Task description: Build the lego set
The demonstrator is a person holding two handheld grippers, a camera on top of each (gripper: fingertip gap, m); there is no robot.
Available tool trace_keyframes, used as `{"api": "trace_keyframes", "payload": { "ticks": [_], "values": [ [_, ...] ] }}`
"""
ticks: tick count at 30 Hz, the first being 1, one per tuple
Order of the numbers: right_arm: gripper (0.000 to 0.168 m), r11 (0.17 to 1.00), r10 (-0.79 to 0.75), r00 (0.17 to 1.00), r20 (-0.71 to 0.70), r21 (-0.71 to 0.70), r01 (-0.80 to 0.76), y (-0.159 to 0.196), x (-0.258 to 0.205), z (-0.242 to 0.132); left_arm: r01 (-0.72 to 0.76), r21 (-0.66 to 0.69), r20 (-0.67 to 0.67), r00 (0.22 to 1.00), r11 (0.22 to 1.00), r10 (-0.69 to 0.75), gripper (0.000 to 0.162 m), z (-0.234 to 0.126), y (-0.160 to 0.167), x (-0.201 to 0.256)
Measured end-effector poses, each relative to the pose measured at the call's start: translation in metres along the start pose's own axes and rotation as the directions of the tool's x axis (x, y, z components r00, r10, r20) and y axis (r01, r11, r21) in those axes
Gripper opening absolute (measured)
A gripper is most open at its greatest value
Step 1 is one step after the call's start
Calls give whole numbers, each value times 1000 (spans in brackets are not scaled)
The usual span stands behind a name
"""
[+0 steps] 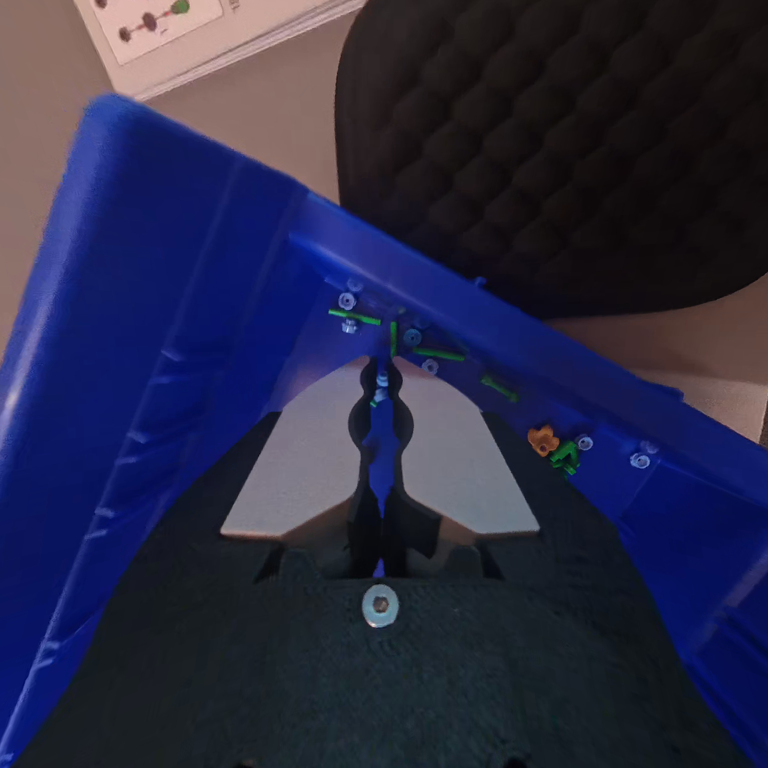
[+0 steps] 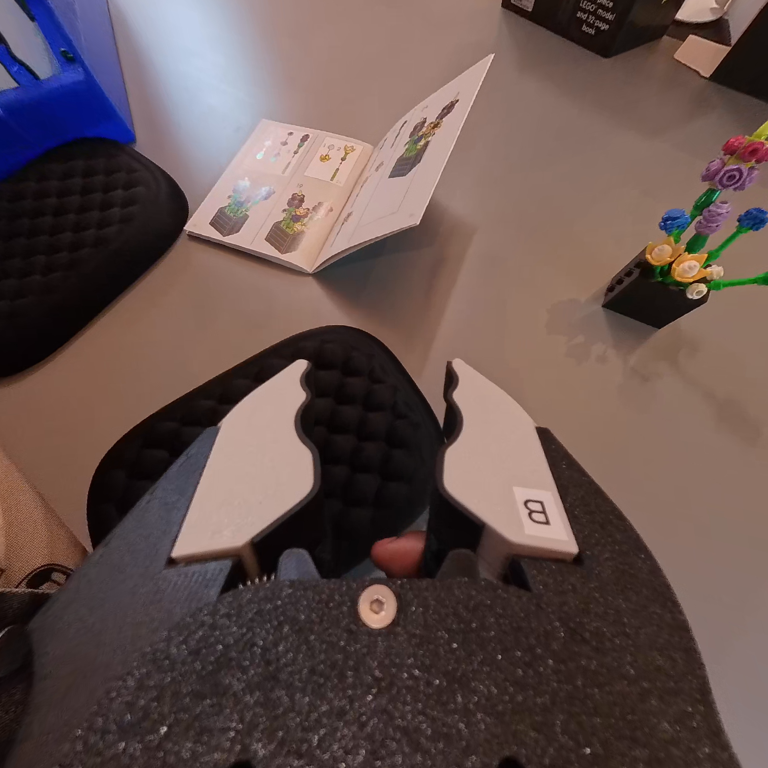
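Observation:
My left gripper point(image 1: 384, 370) is shut on the wall of a blue plastic bin point(image 1: 166, 291) and holds it tilted over a black quilted pad point(image 1: 540, 145). Loose pieces lie along the bin's low edge: green stems point(image 1: 353, 318), pale blue round studs point(image 1: 346, 300), an orange flower piece point(image 1: 542, 438) and a green leaf piece point(image 1: 565, 455). My right gripper point(image 2: 378, 370) is open and empty above a second black pad point(image 2: 365, 415). A built flower bouquet in a black box point(image 2: 681, 266) stands at the right. The bin also shows at the top left of the right wrist view point(image 2: 54, 95).
An open instruction booklet point(image 2: 332, 191) lies on the grey table point(image 2: 519, 332) between the pads; its corner also shows in the left wrist view point(image 1: 166, 37). The first pad point(image 2: 75, 241) sits under the bin. Black cartons point(image 2: 602, 25) stand at the far right. A fingertip point(image 2: 399, 555) shows behind my right gripper's jaws. Some 35 centimetres of space lies between my two pairs of fingers. The orange flower piece point(image 1: 542, 438) is closer to my left gripper, around 8 centimetres from its tips; the right tips are 35 centimetres off.

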State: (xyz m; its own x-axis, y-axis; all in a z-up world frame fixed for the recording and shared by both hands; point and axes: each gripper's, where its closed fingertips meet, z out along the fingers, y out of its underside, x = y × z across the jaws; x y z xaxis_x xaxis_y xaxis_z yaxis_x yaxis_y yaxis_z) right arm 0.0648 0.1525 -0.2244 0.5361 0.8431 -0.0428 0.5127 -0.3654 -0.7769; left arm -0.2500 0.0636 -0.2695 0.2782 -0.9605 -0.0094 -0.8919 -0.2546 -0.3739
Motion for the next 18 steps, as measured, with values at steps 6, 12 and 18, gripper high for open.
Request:
{"api": "trace_keyframes", "payload": {
  "ticks": [6,12,18],
  "values": [
    [60,1000,10,1000,-9,-1,-10,2,2,-2,-40,-4,17,999,999,40,9,-4,-2,1],
    [59,1000,3,1000,-10,0,-3,1,2,-1,-21,-53,0,1000,998,21,9,4,3,2],
    [59,1000,7,1000,-8,5,-7,1,0,-1,25,-69,-36,999,997,-28,3,5,4,6]
  ]
}}
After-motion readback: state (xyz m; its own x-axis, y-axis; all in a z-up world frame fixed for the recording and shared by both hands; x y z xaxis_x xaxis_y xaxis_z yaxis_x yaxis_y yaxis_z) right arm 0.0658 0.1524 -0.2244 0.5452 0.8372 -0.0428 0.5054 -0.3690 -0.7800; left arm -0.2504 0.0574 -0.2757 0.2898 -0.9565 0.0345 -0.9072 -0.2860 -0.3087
